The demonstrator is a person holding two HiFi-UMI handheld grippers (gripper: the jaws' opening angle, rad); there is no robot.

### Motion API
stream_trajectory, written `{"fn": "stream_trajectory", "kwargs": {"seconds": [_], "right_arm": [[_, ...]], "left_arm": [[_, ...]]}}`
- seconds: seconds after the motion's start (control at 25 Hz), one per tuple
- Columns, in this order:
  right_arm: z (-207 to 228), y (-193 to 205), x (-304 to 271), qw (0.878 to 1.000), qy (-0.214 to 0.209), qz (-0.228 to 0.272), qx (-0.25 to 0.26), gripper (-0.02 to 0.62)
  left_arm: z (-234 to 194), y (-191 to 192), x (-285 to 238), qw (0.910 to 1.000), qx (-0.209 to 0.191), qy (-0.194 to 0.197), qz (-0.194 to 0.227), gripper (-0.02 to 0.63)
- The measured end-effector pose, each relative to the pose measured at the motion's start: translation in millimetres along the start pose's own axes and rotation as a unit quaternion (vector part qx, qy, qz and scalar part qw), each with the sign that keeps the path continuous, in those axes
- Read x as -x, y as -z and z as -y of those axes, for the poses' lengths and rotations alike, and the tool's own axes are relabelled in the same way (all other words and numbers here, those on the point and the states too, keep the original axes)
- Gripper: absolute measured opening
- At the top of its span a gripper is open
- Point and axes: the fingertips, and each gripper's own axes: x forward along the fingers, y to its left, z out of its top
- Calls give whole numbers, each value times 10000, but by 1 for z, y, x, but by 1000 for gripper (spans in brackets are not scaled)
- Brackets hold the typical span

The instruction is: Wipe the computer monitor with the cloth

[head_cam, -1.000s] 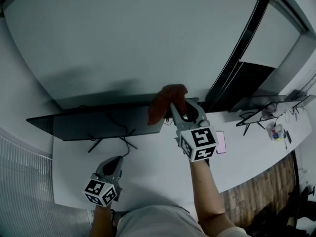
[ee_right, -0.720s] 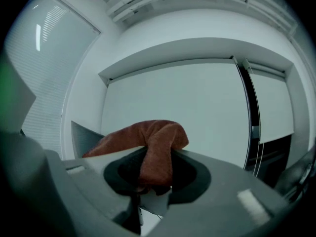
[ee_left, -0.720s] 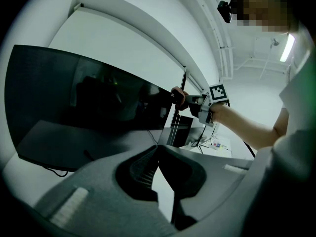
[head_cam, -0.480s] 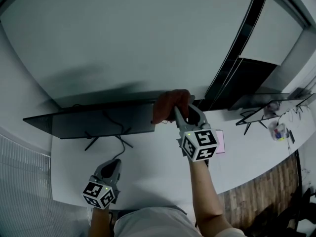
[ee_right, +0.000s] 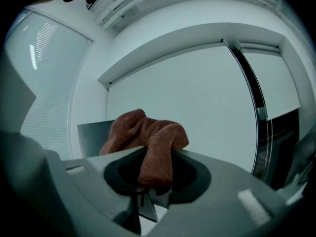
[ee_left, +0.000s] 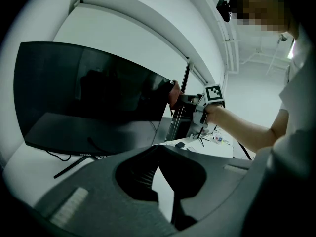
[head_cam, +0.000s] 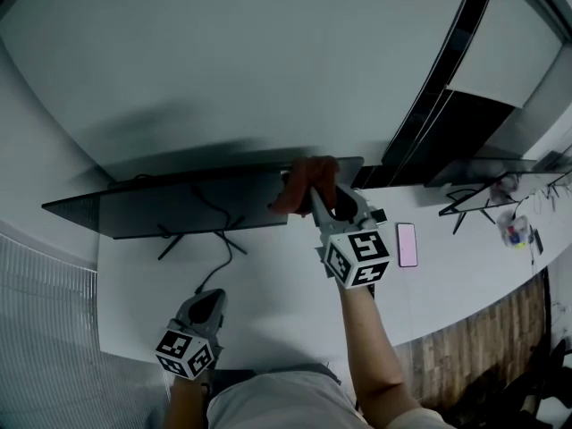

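Seen from the head view, the monitor point(head_cam: 179, 206) is nearly edge-on, so its screen is hard to make out. In the right gripper view, the cloth point(ee_right: 148, 135) hides all but a grey slice of the monitor. The right tongs point(head_cam: 317, 197) are clenched on the rust-brown cloth, whose bunched end sits at the monitor's upper right edge. Whether it presses on the screen cannot be told. The left tongs point(head_cam: 211, 298) hang low over the white worktop point(head_cam: 268, 302), well apart from the monitor, tips together and grasping nothing.
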Motion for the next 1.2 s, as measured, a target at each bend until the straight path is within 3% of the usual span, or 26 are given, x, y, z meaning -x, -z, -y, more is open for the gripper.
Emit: {"fn": "stream_trajectory", "kwargs": {"seconds": [0.72, 1.2], "right_arm": [[-8, 34, -18, 9984, 490, -276, 104, 118], [-4, 98, -27, 9944, 727, -772, -10, 118]], "left_arm": [[-44, 20, 18, 9995, 183, 80, -234, 9], [-68, 37, 25, 9985, 318, 39, -443, 8]]}}
